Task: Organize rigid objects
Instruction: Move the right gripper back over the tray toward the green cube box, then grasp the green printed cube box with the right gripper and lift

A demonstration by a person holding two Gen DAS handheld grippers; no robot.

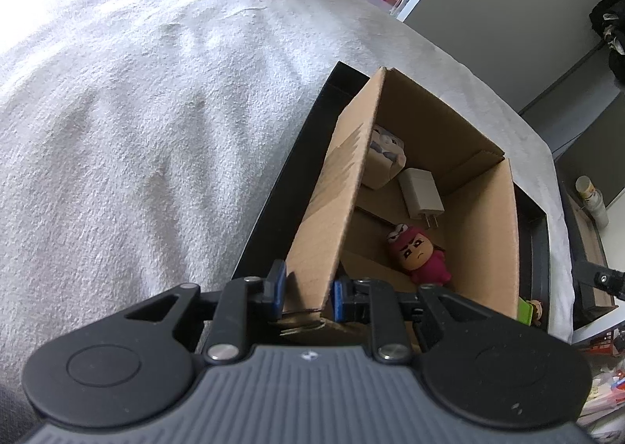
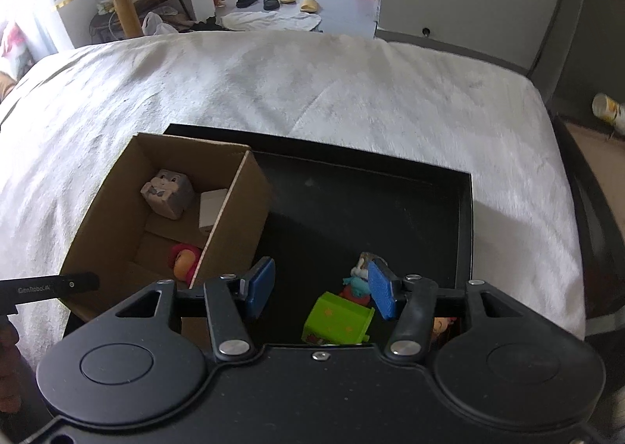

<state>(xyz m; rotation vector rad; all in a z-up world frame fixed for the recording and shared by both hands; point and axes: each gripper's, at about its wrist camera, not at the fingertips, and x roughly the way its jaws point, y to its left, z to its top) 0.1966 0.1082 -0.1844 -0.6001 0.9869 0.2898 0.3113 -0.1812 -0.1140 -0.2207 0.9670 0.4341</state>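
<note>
Cardboard box [image 1: 480, 209] stands open-topped inside a shallow black tray [image 2: 465, 217] that lies on a bed covered with a white fleecy blanket [image 2: 351, 84]; the box fills the tray's left part in the right wrist view. Inside the box, at its far end, sits a grey cube-shaped toy [image 2: 168, 192] with a face, and just beside it lies a white plug charger [image 1: 420, 192] with its prongs pointing toward the near end. Nearer than the charger lies a small figure in a dark pink suit [image 1: 420, 258], face up on the box floor. The left gripper [image 1: 306, 293] is pinched onto the near corner of the box's left wall, one blue pad on the outside of the cardboard and the other on the inside. The right gripper [image 2: 320, 289] hangs over the tray floor to the right of the box, its jaws parted and nothing clamped between them. Below it, on the tray outside the box, lies a bright green block toy [image 2: 338, 321], and just beyond that a small figure with teal and red parts [image 2: 357, 284], close to the right-hand blue pad; whether the two touch I cannot tell.
</note>
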